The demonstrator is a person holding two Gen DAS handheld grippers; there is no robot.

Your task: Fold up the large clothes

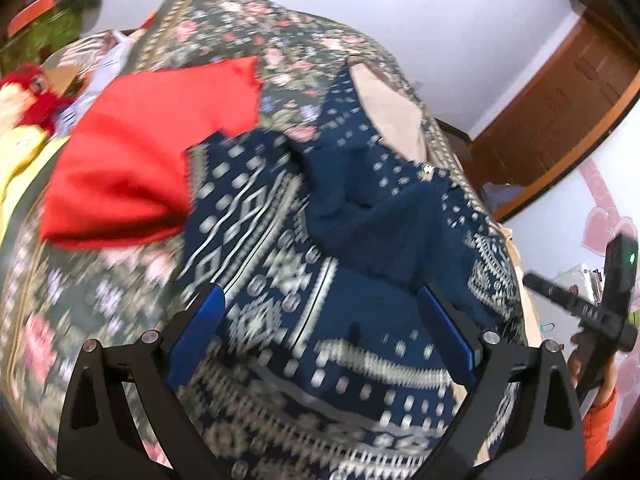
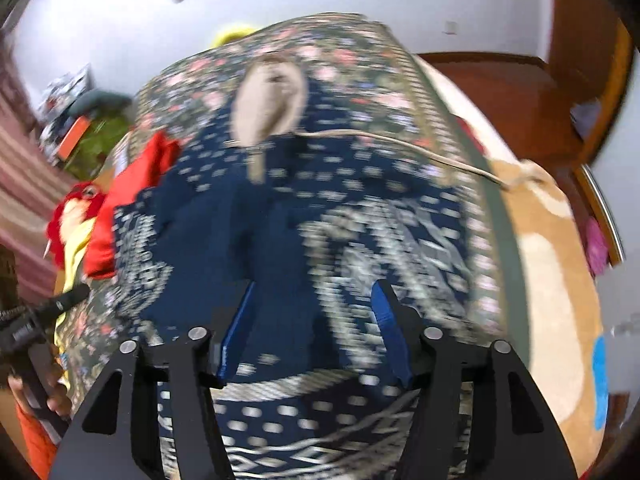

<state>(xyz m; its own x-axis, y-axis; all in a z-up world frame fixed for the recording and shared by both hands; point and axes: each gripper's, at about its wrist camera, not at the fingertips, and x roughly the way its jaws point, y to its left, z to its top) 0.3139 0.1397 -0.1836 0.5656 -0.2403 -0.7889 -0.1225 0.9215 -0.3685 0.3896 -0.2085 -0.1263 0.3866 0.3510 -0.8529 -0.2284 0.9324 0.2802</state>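
Observation:
A large navy garment with white patterns (image 1: pixel 332 280) lies spread and partly rumpled on a floral-covered bed (image 1: pixel 240 40); its beige-lined hood (image 1: pixel 392 116) points to the far end. It also shows in the right wrist view (image 2: pixel 304 216), with the hood (image 2: pixel 268 100) and a beige drawstring (image 2: pixel 400 144). My left gripper (image 1: pixel 320 300) is open just above the garment, holding nothing. My right gripper (image 2: pixel 312 300) is open above the garment, empty. The right gripper's body (image 1: pixel 600 304) shows at the right edge of the left wrist view. Both views are motion-blurred.
A red cloth (image 1: pixel 144 152) lies on the bed left of the garment, also in the right wrist view (image 2: pixel 128 200). A red-and-yellow plush toy (image 1: pixel 24 104) sits beyond it. A wooden door (image 1: pixel 560 92) and a beige patterned blanket (image 2: pixel 552 272) are to the right.

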